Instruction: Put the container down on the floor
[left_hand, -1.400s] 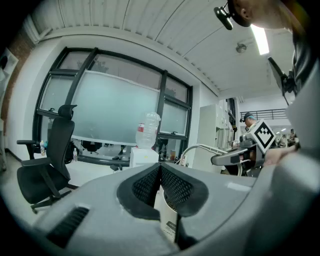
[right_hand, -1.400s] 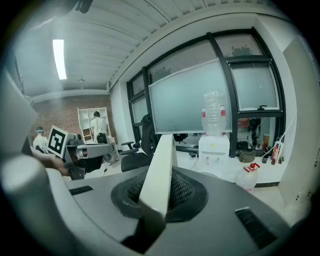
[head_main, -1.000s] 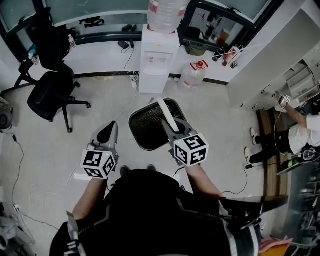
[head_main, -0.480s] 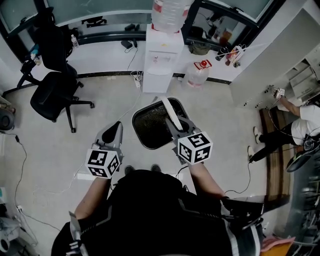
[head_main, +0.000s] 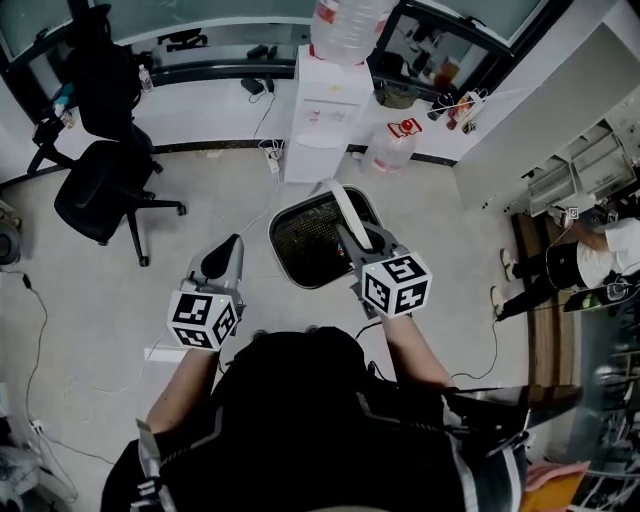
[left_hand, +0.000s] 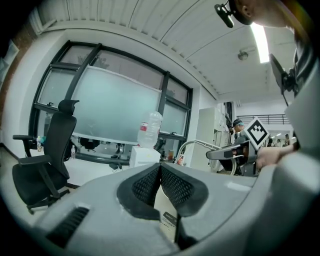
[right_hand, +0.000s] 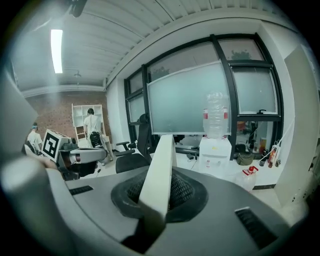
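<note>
While right tongs (head_main: 352, 238) clamp handle (head_main: 344, 212), container (head_main: 303, 242) below

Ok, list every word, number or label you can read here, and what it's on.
Nothing here reads clearly.
On the water bottle: red-and-white label, too blurred.
On the floor jug: red label, too small.
On the sticker under the left claw: dark print, too small.
On the marker cubes: black-and-white patterns, no words.
On the container handle in the right claw: nothing printed.
</note>
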